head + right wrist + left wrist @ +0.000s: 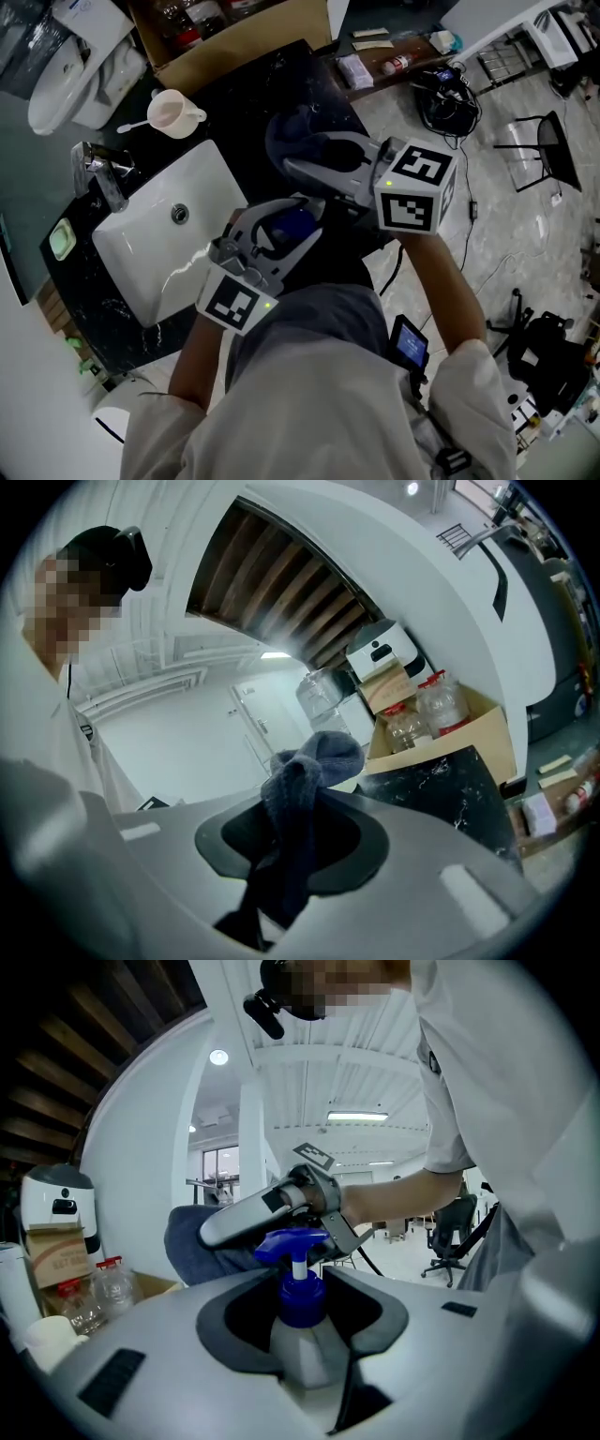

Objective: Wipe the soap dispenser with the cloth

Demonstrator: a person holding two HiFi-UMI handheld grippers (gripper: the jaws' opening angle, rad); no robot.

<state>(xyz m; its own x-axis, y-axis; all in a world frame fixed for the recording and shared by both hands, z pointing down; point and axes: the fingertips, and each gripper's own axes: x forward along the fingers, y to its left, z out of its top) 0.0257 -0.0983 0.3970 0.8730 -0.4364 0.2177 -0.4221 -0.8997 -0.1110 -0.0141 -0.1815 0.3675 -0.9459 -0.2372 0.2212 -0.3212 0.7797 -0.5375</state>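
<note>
Blue-grey cloth, clenched in the right gripper's jaws, hangs just beyond the pump head of the soap dispenser, held pump-up by its body in the left gripper's jaws.

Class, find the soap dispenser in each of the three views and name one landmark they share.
Head view: soap dispenser, centre, right of the sink.
Left gripper view: soap dispenser, lower centre, blue pump on top.
Right gripper view: not in it.
Shared landmark: the cardboard box, in all three.
</note>
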